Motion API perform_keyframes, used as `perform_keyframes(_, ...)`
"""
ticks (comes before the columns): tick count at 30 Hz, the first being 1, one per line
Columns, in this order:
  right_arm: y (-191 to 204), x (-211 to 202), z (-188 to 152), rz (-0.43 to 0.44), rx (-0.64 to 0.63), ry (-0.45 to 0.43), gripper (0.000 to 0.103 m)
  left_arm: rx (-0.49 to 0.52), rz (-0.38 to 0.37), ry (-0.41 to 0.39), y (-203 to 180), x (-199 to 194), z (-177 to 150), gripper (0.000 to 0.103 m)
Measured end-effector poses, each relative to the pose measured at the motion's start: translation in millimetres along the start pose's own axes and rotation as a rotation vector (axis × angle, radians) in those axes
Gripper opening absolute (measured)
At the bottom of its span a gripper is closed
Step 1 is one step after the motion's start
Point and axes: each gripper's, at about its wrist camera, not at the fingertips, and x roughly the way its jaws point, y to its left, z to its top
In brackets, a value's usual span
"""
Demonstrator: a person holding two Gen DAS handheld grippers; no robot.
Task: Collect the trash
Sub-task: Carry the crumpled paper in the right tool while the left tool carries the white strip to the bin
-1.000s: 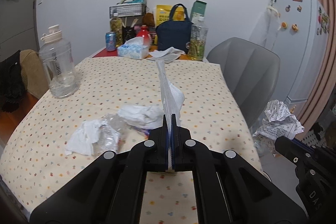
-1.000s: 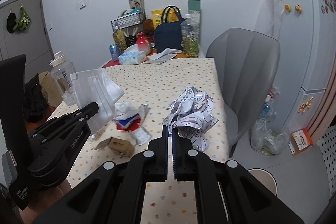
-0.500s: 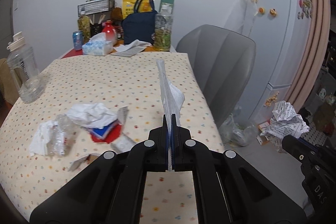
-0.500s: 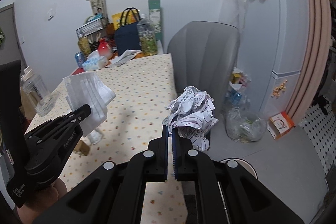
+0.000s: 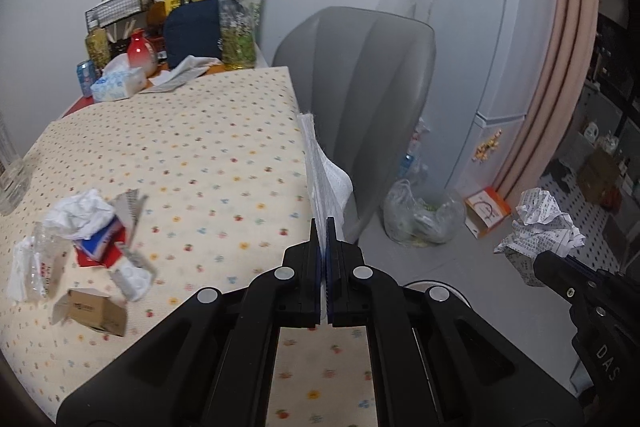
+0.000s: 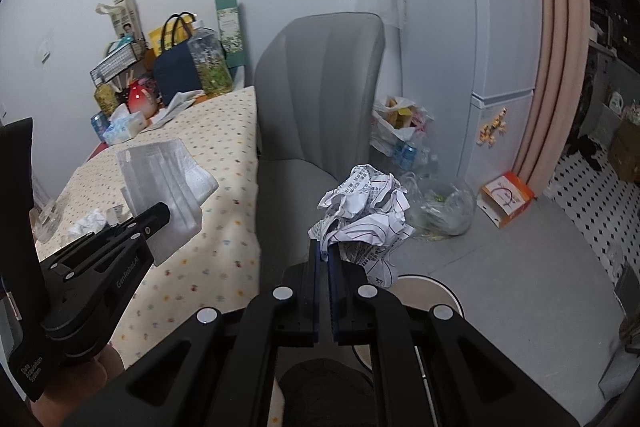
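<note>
My left gripper [image 5: 323,227] is shut on a flat clear plastic wrapper with white tissue [image 5: 324,175], held edge-on over the table's right edge; the wrapper also shows in the right wrist view [image 6: 160,183]. My right gripper [image 6: 324,247] is shut on a crumpled ball of printed paper [image 6: 364,215], held off the table above the floor; the ball also shows in the left wrist view [image 5: 540,223]. More trash lies on the dotted tablecloth [image 5: 192,155]: crumpled tissue [image 5: 80,211], a red and blue wrapper [image 5: 100,247], a small cardboard box [image 5: 92,311]. A round white bin rim [image 6: 424,287] shows below my right gripper.
A grey chair [image 5: 360,83] stands by the table's right side. A clear plastic bag [image 5: 420,219] and an orange box [image 5: 486,213] lie on the floor by the fridge [image 5: 500,27]. Bags, bottles and a tissue box [image 5: 118,85] crowd the table's far end.
Both grippers have swung right, off the table toward the floor by the chair and fridge, each still holding its piece of trash. The white bin rim has come into view.
</note>
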Motion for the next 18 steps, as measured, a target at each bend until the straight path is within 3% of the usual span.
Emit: perform_keyframes(18,-73.3,40.9,-10.7,-0.020,0.117,0.068,0.005,0.097,-0.030,0.123,-68.8,53.4,-6.1,0.003)
